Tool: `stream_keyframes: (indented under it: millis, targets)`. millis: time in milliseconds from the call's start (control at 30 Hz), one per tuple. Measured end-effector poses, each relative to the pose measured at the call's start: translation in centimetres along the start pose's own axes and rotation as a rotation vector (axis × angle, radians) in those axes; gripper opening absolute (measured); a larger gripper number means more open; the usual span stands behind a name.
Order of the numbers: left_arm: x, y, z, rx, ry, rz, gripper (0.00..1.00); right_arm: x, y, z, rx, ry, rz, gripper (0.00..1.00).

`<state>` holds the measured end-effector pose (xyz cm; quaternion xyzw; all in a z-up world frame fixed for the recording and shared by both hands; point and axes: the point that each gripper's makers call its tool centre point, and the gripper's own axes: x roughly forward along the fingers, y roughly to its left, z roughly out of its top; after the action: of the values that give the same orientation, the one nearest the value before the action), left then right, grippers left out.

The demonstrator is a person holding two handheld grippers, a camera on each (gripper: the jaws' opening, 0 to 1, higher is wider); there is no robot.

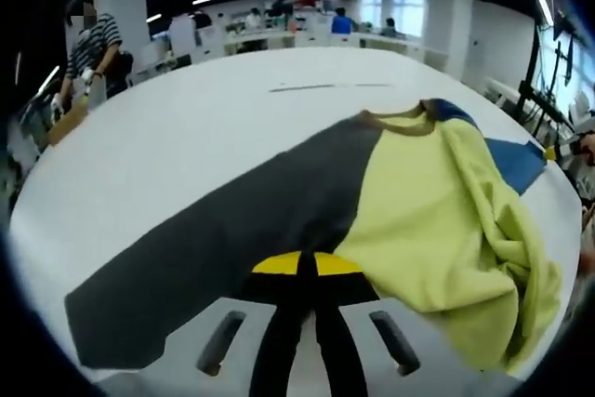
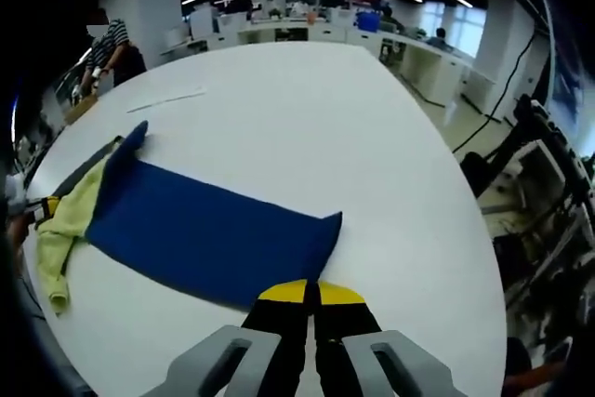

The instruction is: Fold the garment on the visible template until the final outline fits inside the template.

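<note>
Left gripper view: the left gripper point(image 1: 309, 271) has its yellow-tipped jaws pressed together at the near edge of the dark grey rectangular fabric template point(image 1: 232, 239), which lies flat on the round white table point(image 1: 186, 127). Whether cloth is pinched between them cannot be told. The yellow soft-knit garment with blue sleeve panels point(image 1: 437, 211) lies partly on the template, its body bunched in folds toward the table's right edge. One blue panel point(image 1: 514, 163) spreads beyond the template.

Judgement: the fold is far from complete. The bunched side should be drawn flat first, then folded inward so that no edge overhangs the grey outline. Much open table lies to the left and beyond. The right rim is close to the bunched cloth, so pulling that way risks a slide off the table.

Right gripper view: the right gripper point(image 2: 310, 297) shows jaws closed tight, tips just beside the near corner of the blue panel point(image 2: 204, 230); a grasp cannot be confirmed. The panel lies flat and stretched, with yellow cloth point(image 2: 65, 220) at its far end near the left rim. Wide bare table lies ahead and right, giving room to carry the sleeve over. People stand well apart beyond the table.
</note>
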<state>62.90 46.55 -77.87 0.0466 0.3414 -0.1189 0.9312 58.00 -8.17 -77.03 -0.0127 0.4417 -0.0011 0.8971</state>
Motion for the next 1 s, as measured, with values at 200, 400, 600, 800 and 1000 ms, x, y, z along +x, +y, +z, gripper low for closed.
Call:
stream_keyframes:
  millis: [200,400,600,800,1000]
  targets:
    - [-0.2,0.5,-0.1,0.008,0.005,0.011,0.0,-0.4,-0.9,-1.6,0.033,0.013,-0.022,0.0]
    - [-0.2,0.9,-0.1,0.045,0.016,0.007,0.0,-1.1,-2.1,-3.0,0.063,0.021,-0.052,0.0]
    - [-0.2,1.4,-0.1,0.048,0.01,0.015,0.0,-1.6,-3.2,-3.9,0.068,0.034,-0.085,0.0]
    - [-0.3,1.9,-0.1,0.045,0.016,0.022,0.0,-1.7,-3.7,-4.1,0.076,0.032,-0.091,0.0]
    - [-0.4,2.4,-0.2,0.038,0.017,0.027,0.0,-1.8,-4.5,-4.3,0.085,0.038,-0.109,0.0]
